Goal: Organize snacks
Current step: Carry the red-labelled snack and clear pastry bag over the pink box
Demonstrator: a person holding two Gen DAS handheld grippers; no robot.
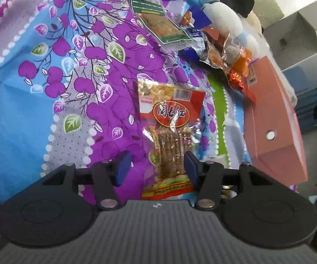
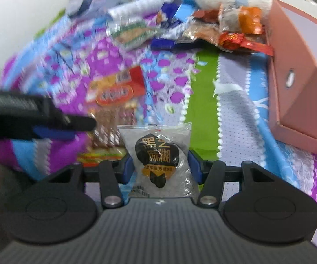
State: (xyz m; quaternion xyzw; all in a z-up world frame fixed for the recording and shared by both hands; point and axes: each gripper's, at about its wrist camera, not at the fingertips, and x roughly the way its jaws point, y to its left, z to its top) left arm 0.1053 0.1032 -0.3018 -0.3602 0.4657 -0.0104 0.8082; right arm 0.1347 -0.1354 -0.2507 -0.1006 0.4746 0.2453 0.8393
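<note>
Floral bedsheet [image 1: 37, 101] everywhere. My right tongs [image 2: 161, 167] pinch the sesame packet [image 2: 158, 154]; my left tongs [image 1: 156, 167] are spread around the red snack bag [image 1: 169, 118] on the sheet, not squeezing. Slick film could slip out. 1 pile [image 1: 224, 50] sits further back by the pink box [image 1: 272, 121].

Motion blur smears the snack pile [image 2: 180, 30] in the right wrist view, so its labels are unreadable. The pink box [image 2: 301, 77] runs off the right edge.

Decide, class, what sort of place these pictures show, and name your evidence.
Probably a bedroom at home: a floral bedsheet covers the surface, a plush toy lies by the snack packets, and a pink box sits alongside.
</note>
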